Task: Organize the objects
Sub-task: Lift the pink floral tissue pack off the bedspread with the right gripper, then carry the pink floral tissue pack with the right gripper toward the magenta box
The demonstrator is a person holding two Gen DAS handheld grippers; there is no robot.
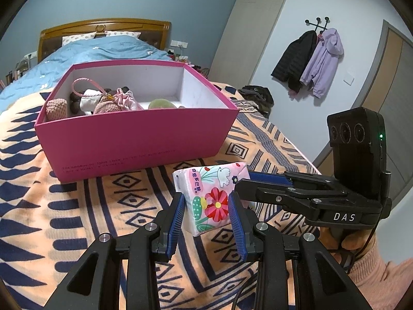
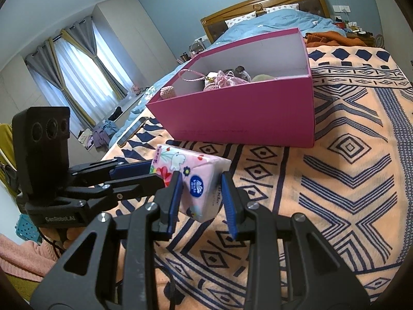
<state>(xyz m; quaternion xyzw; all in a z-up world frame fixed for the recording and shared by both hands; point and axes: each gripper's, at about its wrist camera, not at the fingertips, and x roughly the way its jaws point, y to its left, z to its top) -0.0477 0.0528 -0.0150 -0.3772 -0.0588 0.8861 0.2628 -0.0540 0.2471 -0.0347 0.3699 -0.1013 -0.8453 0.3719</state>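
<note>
Holding: I have the tissue pack [image 1: 210, 197] pinched from two sides at once, lifted just above the blanket [image 1: 77, 219].
Left hand-held gripper [image 1: 206, 215]: its blue pads [image 1: 176, 215] press on the pack's two long sides, near its lower end.
Right hand-held gripper [image 2: 200, 196]: clamped on the same tissue pack [image 2: 198, 180], reaching in from the side; from the left wrist view I see it [image 1: 245, 177] meeting the pack's far right corner.
Tissue pack: pink wrapper printed with a red flower and a white bird, tilted, held in front of the pink box [image 1: 134, 139] and apart from it.
Pink box: open, sitting on the blanket; along its left half lie a knitted item [image 1: 56, 109], a pink cord loop [image 1: 85, 85] and other small things, with a green round thing [image 1: 161, 103] near the middle.
Blanket: orange with navy diamonds, spread on the bed [image 1: 103, 49].
Phone [image 2: 133, 131]: lying at the bed's edge, left of the box.
Coats [image 1: 309, 59]: hanging on the wall hooks.
</note>
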